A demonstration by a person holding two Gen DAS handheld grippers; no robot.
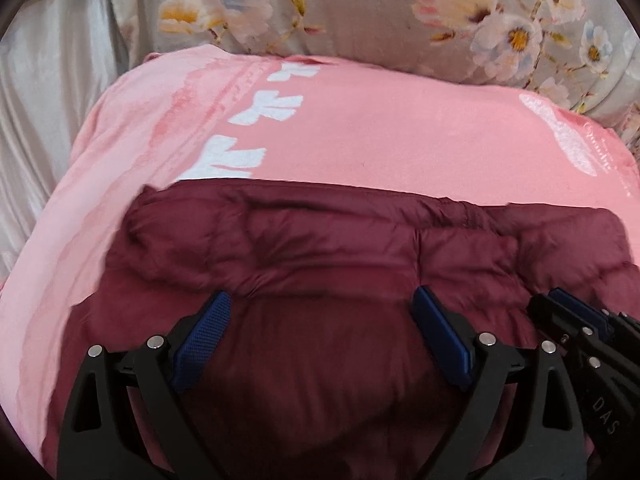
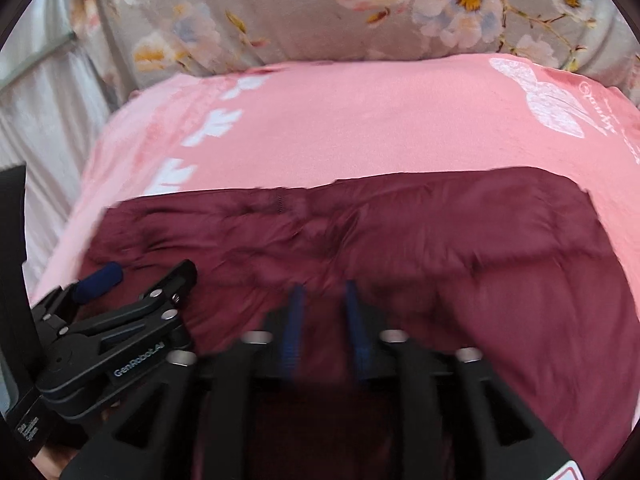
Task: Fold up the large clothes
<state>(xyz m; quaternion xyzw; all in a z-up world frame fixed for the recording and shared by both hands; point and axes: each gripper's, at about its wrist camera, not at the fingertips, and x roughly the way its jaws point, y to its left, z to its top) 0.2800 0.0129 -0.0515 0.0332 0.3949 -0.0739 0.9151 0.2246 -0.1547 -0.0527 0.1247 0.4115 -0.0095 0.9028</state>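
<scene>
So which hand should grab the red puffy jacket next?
Probably left. The left gripper is wide open over the maroon jacket, ready to pinch a fold. The right gripper is only slightly open, over the jacket too.

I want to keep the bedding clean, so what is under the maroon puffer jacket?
The maroon puffer jacket lies on a pink blanket with white prints. Beyond it is floral bedding. Whatever lies directly beneath the jacket's middle is covered.

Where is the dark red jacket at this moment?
In both wrist views the dark red jacket lies folded on the pink blanket, in the near half, directly under both grippers, with the flowered bedding beyond.
</scene>
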